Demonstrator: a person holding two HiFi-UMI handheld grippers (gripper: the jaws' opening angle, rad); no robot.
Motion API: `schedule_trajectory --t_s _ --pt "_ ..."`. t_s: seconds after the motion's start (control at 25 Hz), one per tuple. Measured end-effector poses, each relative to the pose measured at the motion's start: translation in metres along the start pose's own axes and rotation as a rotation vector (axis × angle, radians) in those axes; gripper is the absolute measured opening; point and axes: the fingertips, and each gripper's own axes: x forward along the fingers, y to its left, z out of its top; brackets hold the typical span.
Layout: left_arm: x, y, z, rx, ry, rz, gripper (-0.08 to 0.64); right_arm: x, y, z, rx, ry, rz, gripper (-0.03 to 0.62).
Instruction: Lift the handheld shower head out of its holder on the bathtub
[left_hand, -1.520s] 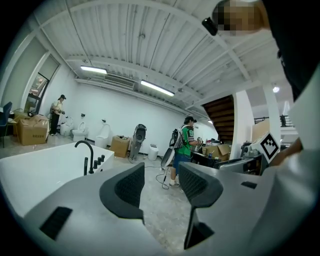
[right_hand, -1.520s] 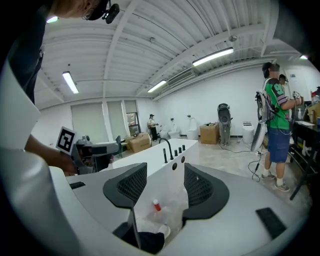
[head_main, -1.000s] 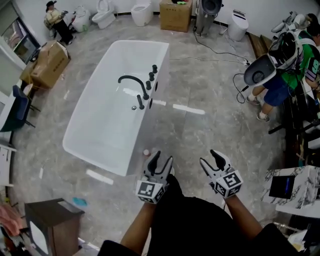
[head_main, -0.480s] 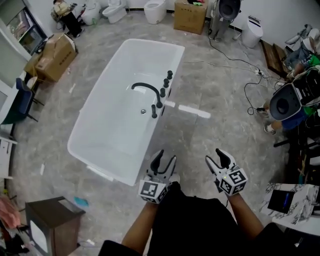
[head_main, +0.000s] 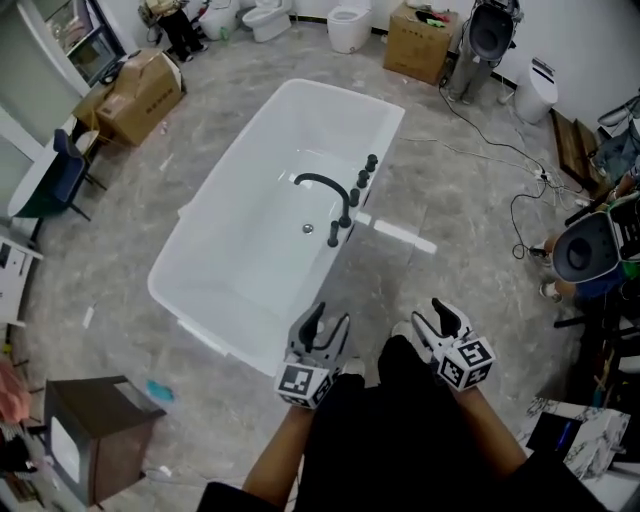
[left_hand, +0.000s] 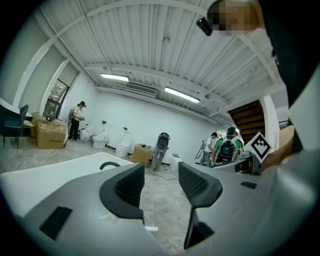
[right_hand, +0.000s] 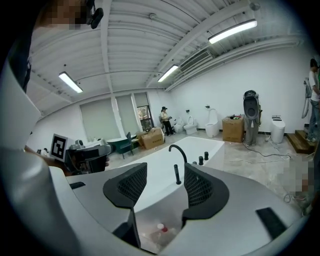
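Observation:
A white bathtub (head_main: 240, 250) lies ahead on the grey floor. On its right rim stands a black arched faucet (head_main: 325, 186), a row of black knobs (head_main: 362, 178) and the handheld shower head (head_main: 334, 235), an upright black stick in its holder. Both grippers are held low near the tub's near corner, well short of the shower head. My left gripper (head_main: 323, 326) is open and empty. My right gripper (head_main: 432, 320) is open and empty too. In the right gripper view the shower head (right_hand: 176, 174) shows between the jaws, far off. The left gripper view catches only the tub rim (left_hand: 60, 172).
Cardboard boxes (head_main: 140, 92) and toilets (head_main: 348, 25) line the far wall. Cables (head_main: 500, 150) trail over the floor at right, beside a person (head_main: 590, 250). A dark cabinet (head_main: 90, 440) stands at lower left. A small bottle (right_hand: 161, 228) lies on the floor by the tub.
The tub and its fittings have drawn nearer and slid right in the head view as the person walks toward it. Both grippers stay open, held low in front.

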Motion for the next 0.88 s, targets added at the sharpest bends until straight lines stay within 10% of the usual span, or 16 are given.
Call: schedule_trajectory --t_s 0.88 --pt "0.148 0.136 0.018 -0.099 -0.048 0.499 0.192 0.263 -0.054 0.095 -0.169 0.175 0.606 0.202"
